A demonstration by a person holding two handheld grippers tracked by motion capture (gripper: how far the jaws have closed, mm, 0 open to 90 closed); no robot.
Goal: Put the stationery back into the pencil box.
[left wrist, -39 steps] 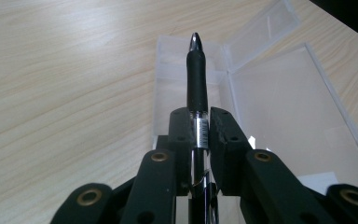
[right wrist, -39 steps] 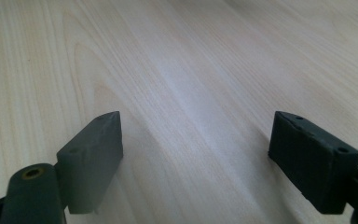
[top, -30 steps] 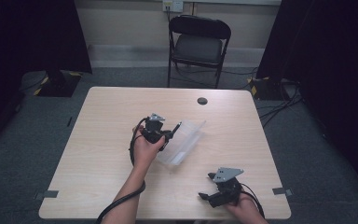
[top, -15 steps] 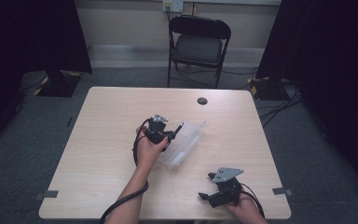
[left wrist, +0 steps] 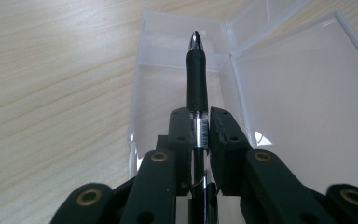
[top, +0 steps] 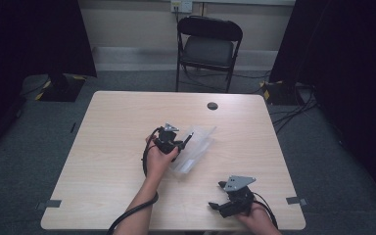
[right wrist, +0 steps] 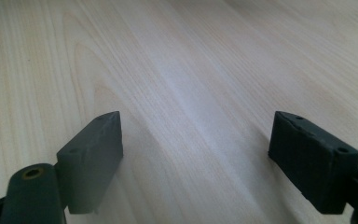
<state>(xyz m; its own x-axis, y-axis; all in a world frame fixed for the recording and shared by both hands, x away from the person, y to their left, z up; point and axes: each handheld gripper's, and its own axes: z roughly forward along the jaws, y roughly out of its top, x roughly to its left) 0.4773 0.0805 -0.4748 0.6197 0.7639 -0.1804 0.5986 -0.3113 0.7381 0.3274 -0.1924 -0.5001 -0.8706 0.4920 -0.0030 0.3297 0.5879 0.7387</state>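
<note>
1. Left gripper (left wrist: 199, 122): jaws nearly together, pads clamped on a pen (left wrist: 197, 74) at its clear barrel, just below the black grip.
2. Pen pointing away from the jaws, metal tip up over the open case (left wrist: 303, 88); not resting in it, as far as can be told.
3. Case: clear plastic, lid folded back, lying on the table (top: 112, 147) near the middle, just right of the left gripper (top: 185, 141) in the high view.
4. Right gripper (right wrist: 196, 140): jaws wide apart, nothing between the pads, bare wood beneath.
5. In the high view, right gripper (top: 214, 205) near the table's front right edge, well apart from the case (top: 198, 147).
6. Count: two grippers, one pen, one case, one table, one folding chair (top: 208, 46) beyond the far edge, one dark round spot (top: 212, 105) on the tabletop near that edge.
7. Against the earlier high views: left hand (top: 159, 159) in much the same place by the case, grip on the pen unchanged; right hand (top: 259, 220) unmoved; case in the same spot.
</note>
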